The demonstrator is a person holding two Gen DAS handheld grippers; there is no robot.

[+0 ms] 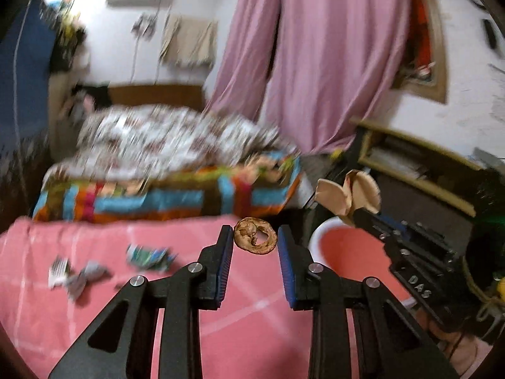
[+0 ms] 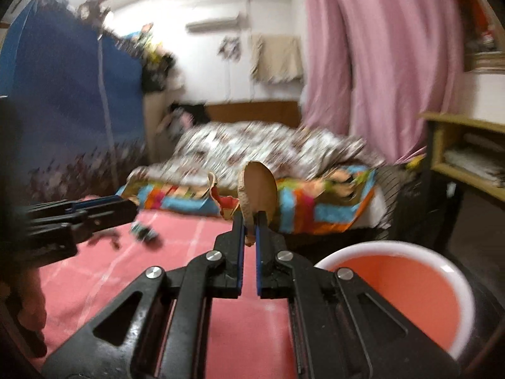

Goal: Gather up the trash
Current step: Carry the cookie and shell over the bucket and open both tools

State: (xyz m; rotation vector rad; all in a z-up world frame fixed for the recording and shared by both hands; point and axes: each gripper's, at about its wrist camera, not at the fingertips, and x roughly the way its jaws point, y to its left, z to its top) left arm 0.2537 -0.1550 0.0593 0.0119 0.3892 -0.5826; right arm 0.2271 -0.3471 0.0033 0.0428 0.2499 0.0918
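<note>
Only the left view shows the brown ring-shaped scrap (image 1: 255, 236) gripped between the left gripper's (image 1: 255, 237) jaws at centre frame, while the right gripper (image 2: 249, 221) pinches a tan peel (image 2: 257, 189).

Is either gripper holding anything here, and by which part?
The right gripper is shut on the lower edge of a tan peel scrap. The left gripper pinches a brown dried ring by its sides.

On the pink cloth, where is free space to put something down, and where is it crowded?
Free: the pink cloth below the left tongs, and the stretch between the wrapper scraps and the patchwork blanket. Crowded: the left part, with the scraps and a crumpled green packet. The pink bin borders the right edge.
</note>
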